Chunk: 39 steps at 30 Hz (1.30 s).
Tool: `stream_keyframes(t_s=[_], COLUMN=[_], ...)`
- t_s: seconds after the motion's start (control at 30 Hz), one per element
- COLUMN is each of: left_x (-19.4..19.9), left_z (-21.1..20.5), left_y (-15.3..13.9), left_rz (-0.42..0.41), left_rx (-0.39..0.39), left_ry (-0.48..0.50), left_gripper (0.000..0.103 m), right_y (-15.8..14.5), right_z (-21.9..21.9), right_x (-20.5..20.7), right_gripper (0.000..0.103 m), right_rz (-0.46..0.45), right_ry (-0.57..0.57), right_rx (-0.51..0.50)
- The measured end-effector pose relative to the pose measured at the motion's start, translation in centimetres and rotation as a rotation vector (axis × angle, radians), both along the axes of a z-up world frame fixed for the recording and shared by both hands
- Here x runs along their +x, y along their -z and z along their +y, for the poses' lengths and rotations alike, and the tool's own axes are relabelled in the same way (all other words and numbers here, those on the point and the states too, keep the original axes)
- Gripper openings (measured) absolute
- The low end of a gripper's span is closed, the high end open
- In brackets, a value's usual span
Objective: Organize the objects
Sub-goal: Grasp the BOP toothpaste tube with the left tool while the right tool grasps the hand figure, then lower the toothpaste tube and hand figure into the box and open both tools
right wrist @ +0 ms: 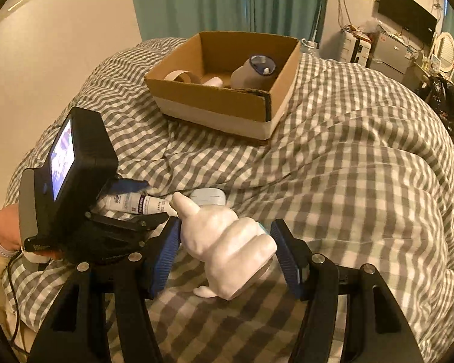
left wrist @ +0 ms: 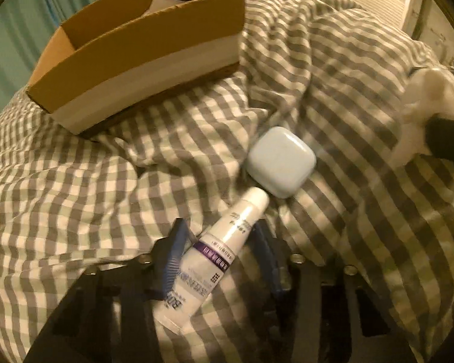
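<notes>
The left gripper (left wrist: 218,242) straddles the white squeeze tube with purple band (left wrist: 215,251), jaws apart; the right gripper (right wrist: 225,242) likewise brackets the white glossy ceramic figurine (right wrist: 227,248) unclenched. Close squarely before lifting toward the brown cardboard box (right wrist: 215,103) ahead.

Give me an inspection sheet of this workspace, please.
Surface: rumpled checked duvet.
Job's things: cardboard box holding a few items; white tube; pale blue case; white figurine.
Clutter: nothing seen.
Grippers: left gripper straddles the tube, grip unclear; right gripper around the figurine, gap on one side.
Cables: black cable from the left gripper.
Surroundings: teal curtain, wall TV.
</notes>
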<state>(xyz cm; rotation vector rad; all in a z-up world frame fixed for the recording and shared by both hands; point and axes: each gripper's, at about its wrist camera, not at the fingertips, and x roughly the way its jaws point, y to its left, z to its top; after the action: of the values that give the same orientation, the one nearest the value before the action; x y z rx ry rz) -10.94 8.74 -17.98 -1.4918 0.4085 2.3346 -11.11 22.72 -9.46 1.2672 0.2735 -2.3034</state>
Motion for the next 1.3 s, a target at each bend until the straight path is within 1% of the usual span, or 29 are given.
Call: stream_keyframes(t_s=[0.13,0.27,0.33,0.37,0.4,0.5,0.6,0.73,0.87,0.97,1.03,1.13,1.3], left_x=[0.0,-0.6,-0.5,-0.3,-0.1,0.2,0.5,1.3,1.0,1.0,0.5,-0.7,-2.9], left_z=[0.0,-0.5,-0.5,-0.5,-0.4,-1.1,-2.2,-3.7,-5.3,-5.8,-6.0,-6.0,-6.6], left_y=[0.3,1.0,0.8,0.6,0.4,-0.7,-2.4,-5.4,-7.7,-10.3,-11.7,-14.1,-17.9], left_rz=[-0.03,-0.081,-0.07,-0.054,-0.045,-0.022,0.013,0.072,0.135,0.186,0.218,0.274,0.352], left_rx=[0.01,0.033,0.032,0.023,0.016,0.026,0.052,0.104,0.112,0.117,0.13,0.128,0.135], left_ry=[0.005,-0.009,-0.011,-0.012,-0.015,-0.056,-0.094,-0.097,-0.121,-0.137,-0.128,-0.136,-0.15], left_gripper=[0.037,0.038,0.036,0.03,0.027,0.025,0.024,0.024,0.024,0.024,0.024,0.024,0.024], right_y=[0.8,1.0,1.0,0.9,0.8,0.6,0.0,-1.1,-3.1,-4.7,-5.8,-7.5,-11.1], right_z=[-0.9,-1.2,-1.2,-1.2,-1.2,-1.4,-1.7,-2.1,-2.8,-3.5,-4.1,-4.9,-5.5], right_x=[0.0,0.0,0.1,0.2,0.3,0.5,0.9,1.1,1.1,0.9,0.7,0.1,-2.3], right_gripper=[0.061,0.061,0.061,0.061,0.061,0.061,0.061,0.061,0.061,0.061,0.061,0.061,0.061], right_rz=[-0.009,-0.009,-0.006,-0.004,-0.001,0.013,0.036,0.07,0.119,0.157,0.183,0.22,0.287], right_ry=[-0.011,-0.007,-0.004,-0.003,0.0,0.004,0.004,0.007,0.007,0.005,-0.001,-0.014,-0.011], right_rx=[0.024,0.038,0.045,0.048,0.049,0.058,0.075,0.075,0.065,0.053,0.049,0.042,0.014])
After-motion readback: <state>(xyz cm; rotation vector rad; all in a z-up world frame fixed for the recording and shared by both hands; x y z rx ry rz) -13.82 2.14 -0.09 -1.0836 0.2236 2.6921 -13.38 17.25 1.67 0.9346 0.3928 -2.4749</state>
